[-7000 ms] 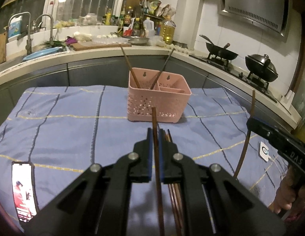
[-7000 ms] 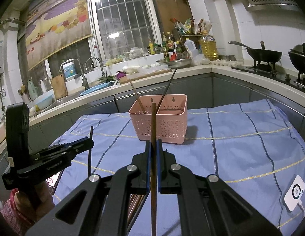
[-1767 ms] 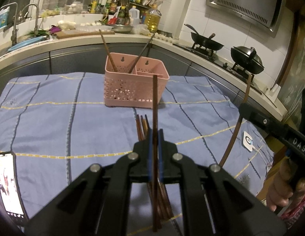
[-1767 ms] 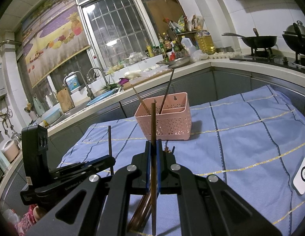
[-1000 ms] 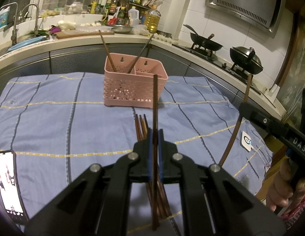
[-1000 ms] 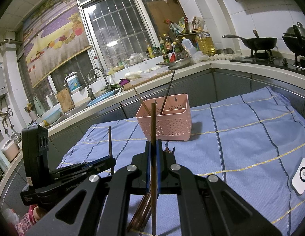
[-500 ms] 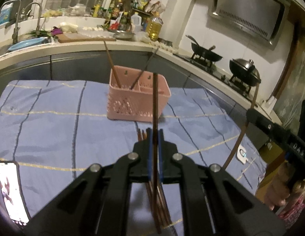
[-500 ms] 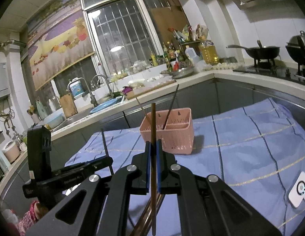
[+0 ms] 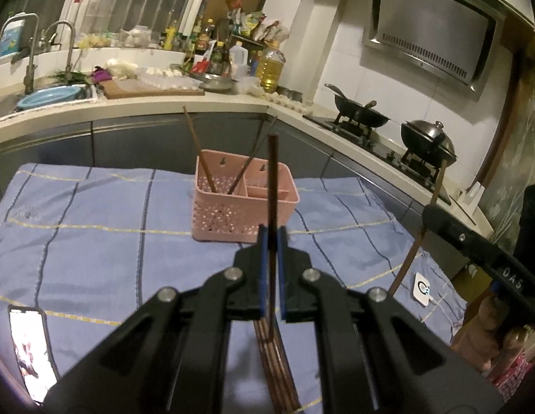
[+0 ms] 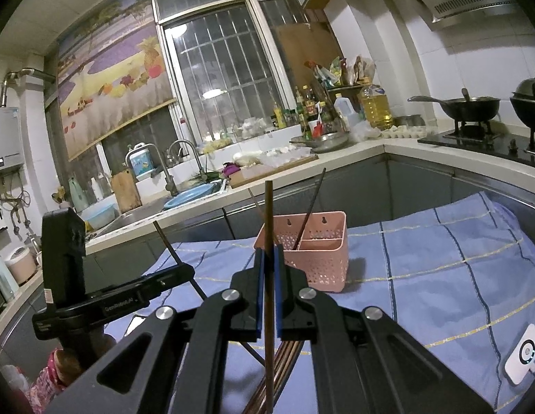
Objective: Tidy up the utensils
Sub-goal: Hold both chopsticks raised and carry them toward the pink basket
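Observation:
A pink perforated utensil basket point(image 9: 245, 207) stands on the blue cloth with two chopsticks leaning in its left compartment; it also shows in the right wrist view point(image 10: 314, 257). My left gripper point(image 9: 271, 241) is shut on a dark chopstick point(image 9: 272, 186) held upright, raised above the cloth in front of the basket. My right gripper point(image 10: 267, 258) is shut on a brown chopstick point(image 10: 268, 214), also upright. A bundle of loose chopsticks point(image 9: 272, 362) lies on the cloth below the grippers, and shows in the right wrist view point(image 10: 284, 358).
A phone point(image 9: 27, 348) lies at the cloth's left front. A white charger puck point(image 10: 524, 353) lies at the right. Behind are a counter with sink point(image 9: 46, 95), bottles and a stove with wok point(image 9: 359, 115).
Both grippers have risen with their chopsticks and tilted up, so the basket sits lower in view. The left gripper's chopstick leans more in the right wrist view.

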